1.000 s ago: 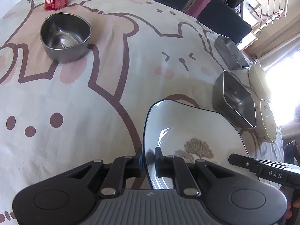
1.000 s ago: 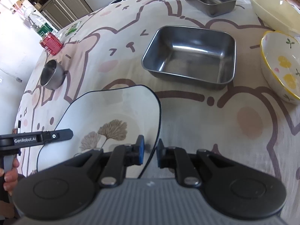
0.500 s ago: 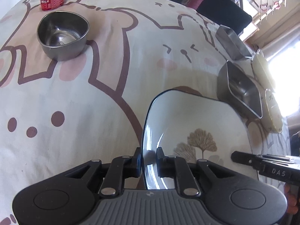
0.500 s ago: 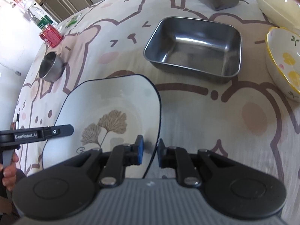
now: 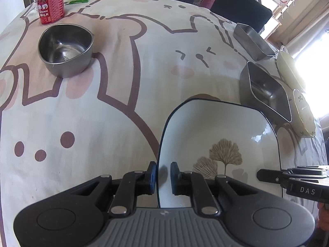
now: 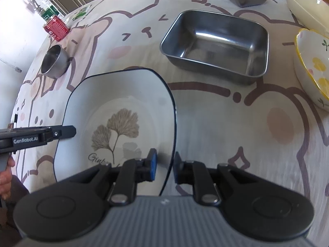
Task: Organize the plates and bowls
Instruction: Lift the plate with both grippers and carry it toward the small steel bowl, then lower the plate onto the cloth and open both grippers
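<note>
Over cartoon tablecloth, both tongs pinch opposite rims of the plate, ginkgo stems toward cameras.

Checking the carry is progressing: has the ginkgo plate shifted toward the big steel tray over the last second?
No. In the right wrist view the plate has its far rim about as far from the large steel tray as before.

Bright daylight floods in from the window, blowing out that corner; fisheye bending curves the edges, dark vignetted corners.
</note>
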A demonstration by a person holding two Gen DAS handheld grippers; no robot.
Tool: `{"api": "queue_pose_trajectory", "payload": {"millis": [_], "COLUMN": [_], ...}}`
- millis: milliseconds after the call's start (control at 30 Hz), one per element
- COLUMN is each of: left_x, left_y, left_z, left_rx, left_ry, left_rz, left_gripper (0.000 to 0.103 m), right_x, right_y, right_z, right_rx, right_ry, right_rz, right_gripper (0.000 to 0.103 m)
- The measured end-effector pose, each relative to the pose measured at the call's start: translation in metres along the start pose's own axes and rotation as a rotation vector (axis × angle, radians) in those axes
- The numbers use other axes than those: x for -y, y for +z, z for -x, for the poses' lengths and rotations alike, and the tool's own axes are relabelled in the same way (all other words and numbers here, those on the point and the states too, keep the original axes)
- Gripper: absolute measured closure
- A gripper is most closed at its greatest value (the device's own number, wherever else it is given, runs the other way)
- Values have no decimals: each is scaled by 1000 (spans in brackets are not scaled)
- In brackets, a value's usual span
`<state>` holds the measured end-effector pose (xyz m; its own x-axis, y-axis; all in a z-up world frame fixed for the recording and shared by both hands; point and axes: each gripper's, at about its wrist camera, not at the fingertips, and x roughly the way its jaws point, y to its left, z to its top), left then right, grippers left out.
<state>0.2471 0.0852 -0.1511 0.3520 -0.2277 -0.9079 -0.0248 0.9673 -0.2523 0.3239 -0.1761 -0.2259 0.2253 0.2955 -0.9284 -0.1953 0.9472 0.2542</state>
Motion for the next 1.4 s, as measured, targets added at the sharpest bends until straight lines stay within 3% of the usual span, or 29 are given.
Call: {"api": "queue_pose_trajectory", "payload": {"millis": [533, 1267, 1400], "left_x": [3, 5, 7], "left_y": [-1, -9, -11], "left_z": [-4, 7, 13], "left_rx": [-20, -14, -5], "left_ry": [2, 9, 1], "left_rz": [-43, -59, -68], "left_gripper": [89, 88, 78], "right_x": [-1, -2, -4], "right_y": [-5, -9, -11], "right_z": [-2, 16, 22], "right_rx": [-19, 29, 42], "right_ry": [-30, -40, -43], "right_rz": [40, 57, 71], "right_gripper": [82, 79, 64]}}
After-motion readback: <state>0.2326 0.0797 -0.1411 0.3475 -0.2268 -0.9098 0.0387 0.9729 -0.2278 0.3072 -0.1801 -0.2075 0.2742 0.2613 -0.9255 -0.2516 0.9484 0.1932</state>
